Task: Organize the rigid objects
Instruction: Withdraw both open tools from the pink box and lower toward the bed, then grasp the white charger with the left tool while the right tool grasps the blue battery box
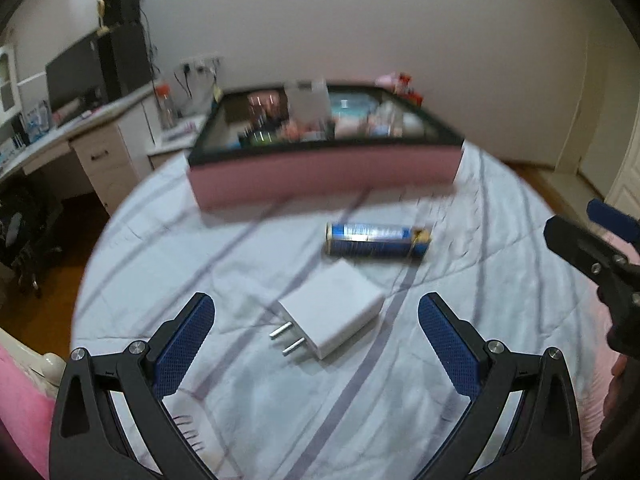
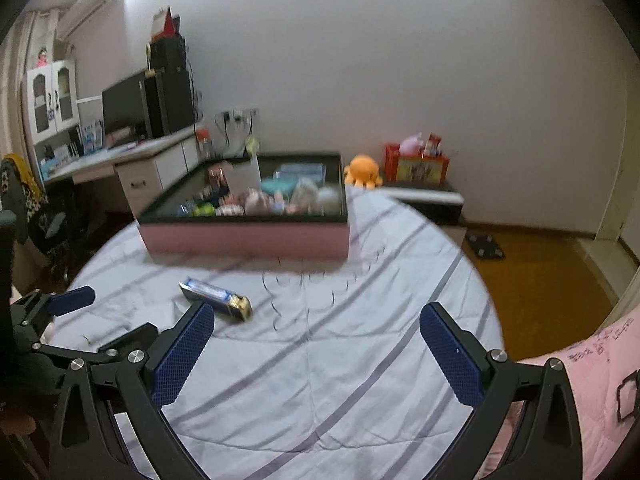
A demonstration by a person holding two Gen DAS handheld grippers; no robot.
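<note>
A white plug adapter (image 1: 334,315) lies on the striped bedsheet, prongs toward me, just ahead of my open, empty left gripper (image 1: 316,320). A blue cylindrical can (image 1: 378,239) lies on its side beyond it; it also shows in the right wrist view (image 2: 216,296). A pink storage box (image 1: 326,174) with a black rim, holding several items, stands at the far side of the bed (image 2: 246,238). My right gripper (image 2: 316,322) is open and empty above bare sheet, right of the can. The left gripper also shows at the right wrist view's left edge (image 2: 72,300).
A desk (image 2: 132,156) with a monitor and drawers stands at the left. An orange plush octopus (image 2: 363,171) and a red basket (image 2: 416,166) sit on a low cabinet behind the bed. A pink quilt (image 2: 592,372) lies at the right. Wooden floor (image 2: 540,280) lies beyond the bed's right edge.
</note>
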